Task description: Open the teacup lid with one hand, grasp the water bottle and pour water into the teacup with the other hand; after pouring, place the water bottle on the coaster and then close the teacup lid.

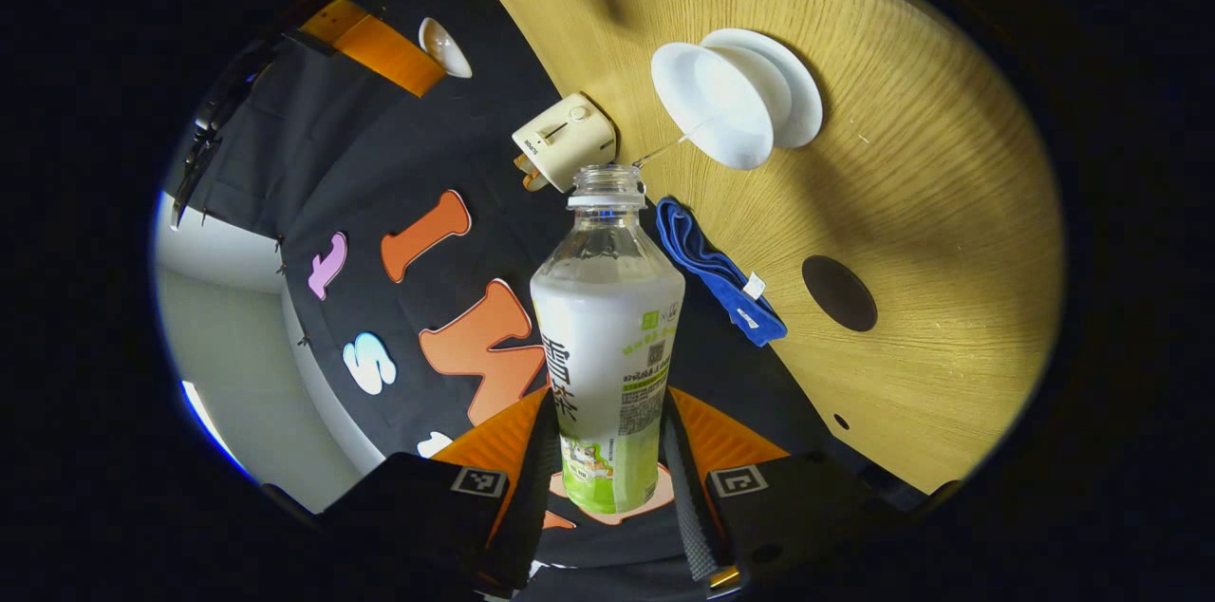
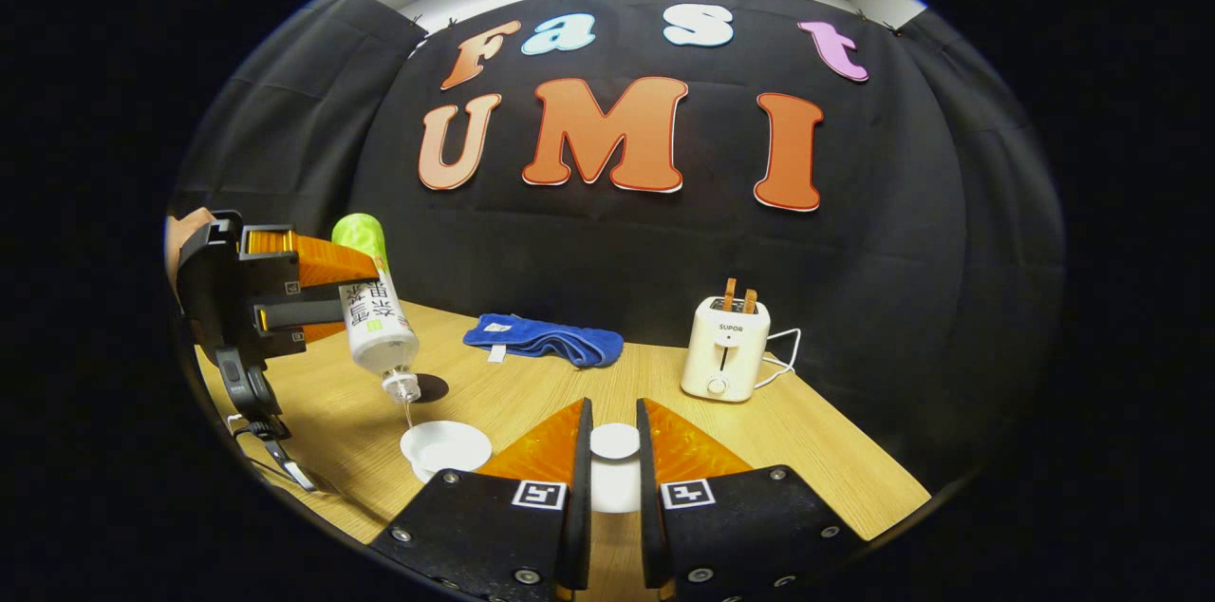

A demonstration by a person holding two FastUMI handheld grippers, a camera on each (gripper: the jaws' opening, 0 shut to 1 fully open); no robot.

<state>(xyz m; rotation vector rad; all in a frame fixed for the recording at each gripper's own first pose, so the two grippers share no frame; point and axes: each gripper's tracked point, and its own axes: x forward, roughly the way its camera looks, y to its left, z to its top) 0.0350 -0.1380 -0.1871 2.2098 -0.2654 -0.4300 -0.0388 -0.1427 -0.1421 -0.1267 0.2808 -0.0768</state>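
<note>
While clear plastic water bottle with white-and-green label (image 1: 608, 365) hangs neck-down over white round teacup (image 2: 444, 446), we see thin stream falling from open mouth into cup. Left gripper (image 1: 607, 479): jaws clamped on bottle's lower body. Right gripper (image 2: 613, 464): jaws pressed on white teacup lid (image 2: 614, 442), held just right of cup. Dark round coaster (image 1: 839, 293) lies on wooden table (image 1: 930, 203) near blue folded cloth (image 1: 717, 270). Cream toaster (image 2: 726, 348) reads "SUPOR".
</note>
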